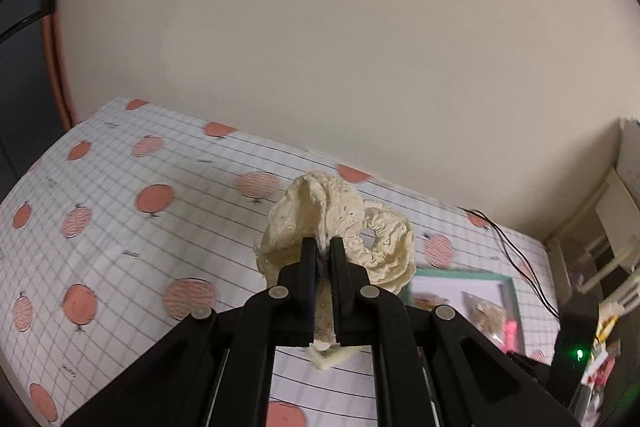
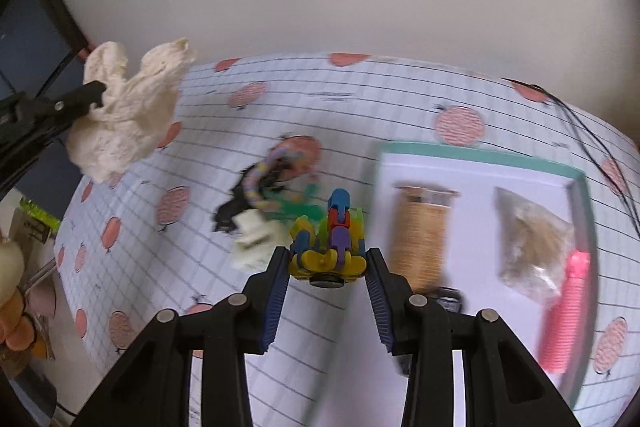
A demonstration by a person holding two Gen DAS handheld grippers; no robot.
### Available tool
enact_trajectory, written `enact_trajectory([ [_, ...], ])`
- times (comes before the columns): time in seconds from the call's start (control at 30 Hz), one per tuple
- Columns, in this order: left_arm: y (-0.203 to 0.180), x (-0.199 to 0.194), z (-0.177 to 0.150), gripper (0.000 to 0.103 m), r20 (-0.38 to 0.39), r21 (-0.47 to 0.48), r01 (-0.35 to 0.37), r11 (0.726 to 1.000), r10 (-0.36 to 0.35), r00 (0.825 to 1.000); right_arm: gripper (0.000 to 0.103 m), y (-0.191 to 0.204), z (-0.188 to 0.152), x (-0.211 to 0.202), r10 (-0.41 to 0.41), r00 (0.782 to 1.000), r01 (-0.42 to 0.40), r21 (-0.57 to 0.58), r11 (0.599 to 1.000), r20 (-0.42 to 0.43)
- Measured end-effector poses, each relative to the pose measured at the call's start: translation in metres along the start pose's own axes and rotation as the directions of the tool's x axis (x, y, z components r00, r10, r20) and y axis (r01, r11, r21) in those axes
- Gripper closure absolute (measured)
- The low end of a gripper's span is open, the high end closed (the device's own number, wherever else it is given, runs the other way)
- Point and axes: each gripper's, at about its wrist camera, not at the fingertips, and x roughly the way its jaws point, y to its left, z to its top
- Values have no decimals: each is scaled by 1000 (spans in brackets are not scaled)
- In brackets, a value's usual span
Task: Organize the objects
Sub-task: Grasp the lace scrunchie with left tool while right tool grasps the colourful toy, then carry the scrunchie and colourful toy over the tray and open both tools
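Your left tongs (image 1: 323,245) are clamped on the cream lace scrunchie (image 1: 340,223), lifted clear of the surface (image 1: 120,227). Your right tongs (image 2: 327,259) grip the multicoloured plastic toy (image 2: 332,247), just beside the teal-rimmed tray (image 2: 480,151).

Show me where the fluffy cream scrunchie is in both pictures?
Left wrist view: the cream scrunchie sits in the middle, pinched in the left gripper.
Right wrist view: it is at the upper left, held above the tablecloth.
Shared landmark: the green-edged tray.
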Motion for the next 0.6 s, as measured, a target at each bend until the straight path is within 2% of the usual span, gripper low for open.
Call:
enact_trajectory([
  [0.13,-38,6,-9,97,-33,64,55,996,-53,998,62,-33,-3,-9,-35,999,35,50,998,-2],
  [0.27,-74,13,-22,97,-88,124,131,984,-121,989,62,-64,-8,-21,-74,997,74,86,994,2],
  [0.6,-115,35,-51,97,-174,129,243,961,-219,960,62,-107,-16,-42,-114,993,112,148,983,5],
])
